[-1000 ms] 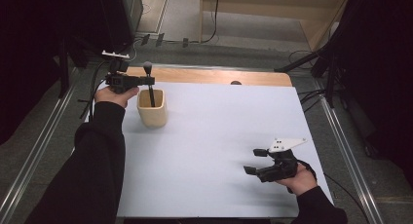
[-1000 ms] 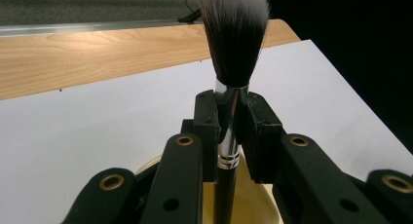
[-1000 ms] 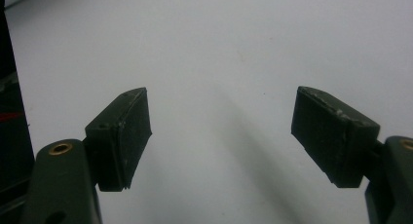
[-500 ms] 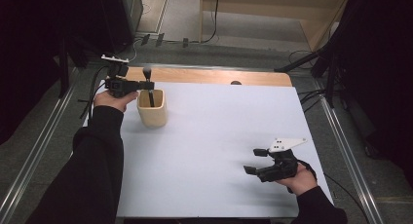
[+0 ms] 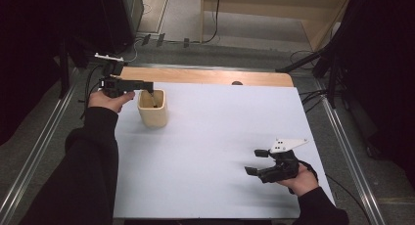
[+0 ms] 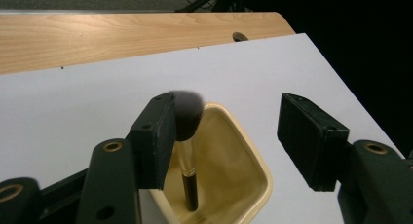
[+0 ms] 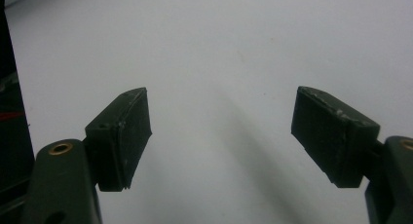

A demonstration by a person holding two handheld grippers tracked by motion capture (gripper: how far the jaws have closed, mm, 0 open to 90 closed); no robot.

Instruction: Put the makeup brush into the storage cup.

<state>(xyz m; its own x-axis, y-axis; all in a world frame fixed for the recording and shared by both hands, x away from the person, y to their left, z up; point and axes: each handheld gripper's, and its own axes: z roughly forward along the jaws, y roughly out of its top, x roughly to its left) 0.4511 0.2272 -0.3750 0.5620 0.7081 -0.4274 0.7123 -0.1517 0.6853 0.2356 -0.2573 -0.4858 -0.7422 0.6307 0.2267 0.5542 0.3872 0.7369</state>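
We see the left gripper (image 6: pixel 226 136) with jaws spread wide over a glossy cream ceramic cup (image 6: pixel 238 173) — a soft, dark-bristled makeup brush (image 6: pixel 187 136) stands inside, head beside one matte pad. Near the front of the smooth white table sheet (image 5: pixel 220 137), the right gripper (image 5: pixel 257 162) hangs agape — nothing between its scuffed pads.

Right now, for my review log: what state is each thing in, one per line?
Left gripper: open, jaws spread above the cup, gripping nothing.
Right gripper: open, empty, over the white sheet.
Makeup brush: standing in the cup, bristles up, leaning beside the left gripper's one jaw.
Cup: upright on the white sheet, holding the brush.
White sheet: flat on the table.
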